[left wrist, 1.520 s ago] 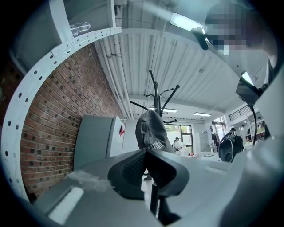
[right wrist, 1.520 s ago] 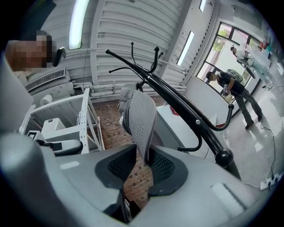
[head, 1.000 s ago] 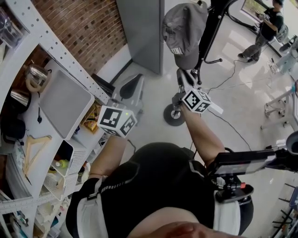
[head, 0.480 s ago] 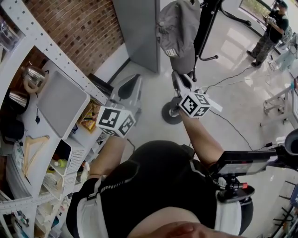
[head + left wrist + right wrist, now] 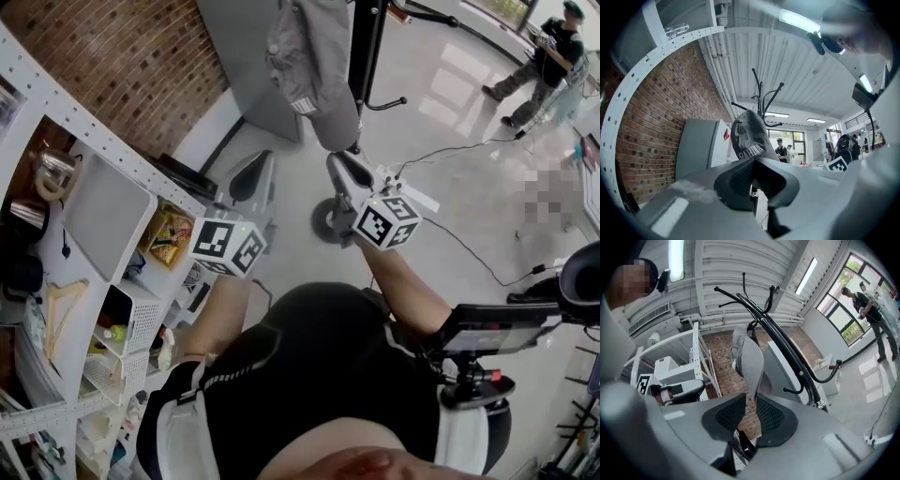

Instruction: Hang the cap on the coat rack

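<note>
Hanging visor-down, the grey cap [image 5: 314, 66] is held up by the right gripper [image 5: 339, 169], just beside the black pole of the coat rack [image 5: 366, 56]; its crown is cut off by the top edge of the head view, so whether it is caught on a hook cannot be told. In the right gripper view the visor of the cap [image 5: 749, 357] is seen passing down between the two dark pads of the right gripper [image 5: 749, 404], which are closed narrowly upon it; the coat rack [image 5: 794, 364] is seen just behind, its hooks spread above. The left gripper [image 5: 253, 178] is held lower and to the left, well apart from the cap; in the left gripper view the jaws of the left gripper [image 5: 753, 161] are seen brought together at the tips with nothing between them, the cap [image 5: 747, 136] and the coat rack [image 5: 761, 96] being seen beyond. A white shelf unit [image 5: 112, 141] is stood against a brick wall [image 5: 141, 47] at the left; a kettle [image 5: 52, 169] and a wooden hanger [image 5: 61, 305] are kept on its shelves.
</note>
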Motion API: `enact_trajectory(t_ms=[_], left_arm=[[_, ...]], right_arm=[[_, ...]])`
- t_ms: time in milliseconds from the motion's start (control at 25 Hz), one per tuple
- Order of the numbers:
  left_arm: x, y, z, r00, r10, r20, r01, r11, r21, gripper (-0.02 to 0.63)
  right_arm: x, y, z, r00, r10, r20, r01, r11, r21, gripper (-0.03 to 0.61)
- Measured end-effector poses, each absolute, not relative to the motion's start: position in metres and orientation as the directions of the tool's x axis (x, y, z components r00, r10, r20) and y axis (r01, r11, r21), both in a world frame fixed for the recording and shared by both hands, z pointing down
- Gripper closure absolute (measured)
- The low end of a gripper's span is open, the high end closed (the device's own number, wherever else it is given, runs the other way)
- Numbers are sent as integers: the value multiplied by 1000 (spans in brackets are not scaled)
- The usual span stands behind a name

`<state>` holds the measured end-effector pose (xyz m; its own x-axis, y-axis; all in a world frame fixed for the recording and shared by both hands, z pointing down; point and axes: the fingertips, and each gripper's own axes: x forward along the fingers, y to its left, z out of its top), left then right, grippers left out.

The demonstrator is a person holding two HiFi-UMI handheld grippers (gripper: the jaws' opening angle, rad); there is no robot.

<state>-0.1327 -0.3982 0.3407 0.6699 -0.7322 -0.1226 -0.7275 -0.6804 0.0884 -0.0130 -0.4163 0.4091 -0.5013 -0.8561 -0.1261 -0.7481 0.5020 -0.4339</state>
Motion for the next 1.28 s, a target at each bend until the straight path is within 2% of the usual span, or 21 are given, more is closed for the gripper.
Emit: enact_trajectory(t_ms=[320,600,920,1120,1280], left_arm=[[-99,-387,346,657,-746,-110,-734,-666,134,611],[-77,-382,352,658,-748,-81,-736,-663,138,611],[-46,-376,350,672,-739,-51,-730,-672,126,611],[-32,-375,350,677,-735,-41,-726,-676,124,611],[-22,-378,355,687,-727,-20,-719,-683,128,611]], right_arm=[[12,-380,403,-572,-819,-48,-745,543,-387,503],[46,-363,381,-561,-822,-98,-748,554,-365,508],[87,-360,354,-539,-837,-95,-792,542,-281,515],[110,-359,343,-530,-842,-94,-810,536,-238,566],[126,-356,341,-513,-854,-91,-827,519,-215,569]])
